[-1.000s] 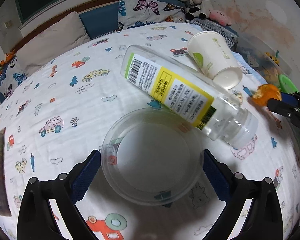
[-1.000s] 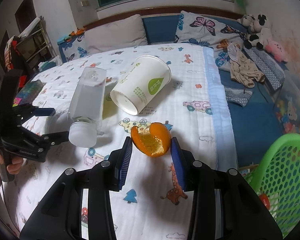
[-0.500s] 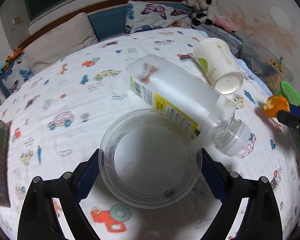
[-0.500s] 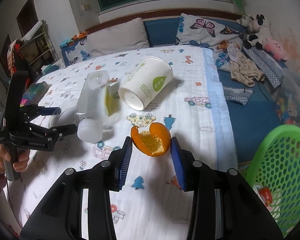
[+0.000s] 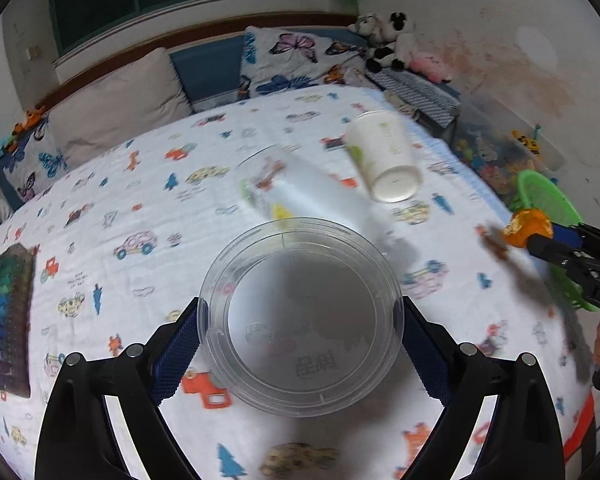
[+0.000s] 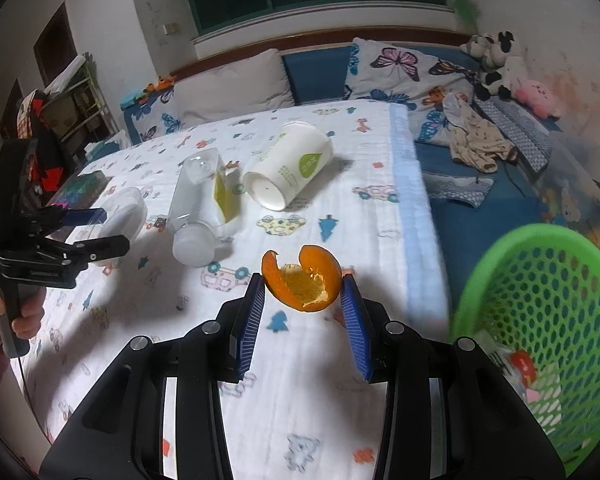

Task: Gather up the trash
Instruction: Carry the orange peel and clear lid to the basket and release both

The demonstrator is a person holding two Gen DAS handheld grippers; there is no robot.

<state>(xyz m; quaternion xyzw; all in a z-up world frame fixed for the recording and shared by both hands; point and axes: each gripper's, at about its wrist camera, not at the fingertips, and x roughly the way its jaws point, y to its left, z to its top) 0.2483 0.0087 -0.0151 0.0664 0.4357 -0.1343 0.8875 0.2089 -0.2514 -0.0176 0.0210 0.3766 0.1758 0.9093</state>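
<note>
My right gripper (image 6: 303, 300) pinches the orange peel (image 6: 302, 280) just left of the green basket (image 6: 540, 312); my left gripper (image 5: 300, 320) clamps the clear lid (image 5: 300, 316), farther from the basket.

Home bedroom: bed (image 6: 340, 184), butterfly pillows (image 6: 400, 68), plush toys (image 6: 500, 68).

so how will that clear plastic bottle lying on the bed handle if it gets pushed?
The clear plastic bottle lies on its side, so it probably rolls. It looks empty, so likely light, and may skid on the soft printed sheet. The thin walls may dent under a squeeze.
</note>
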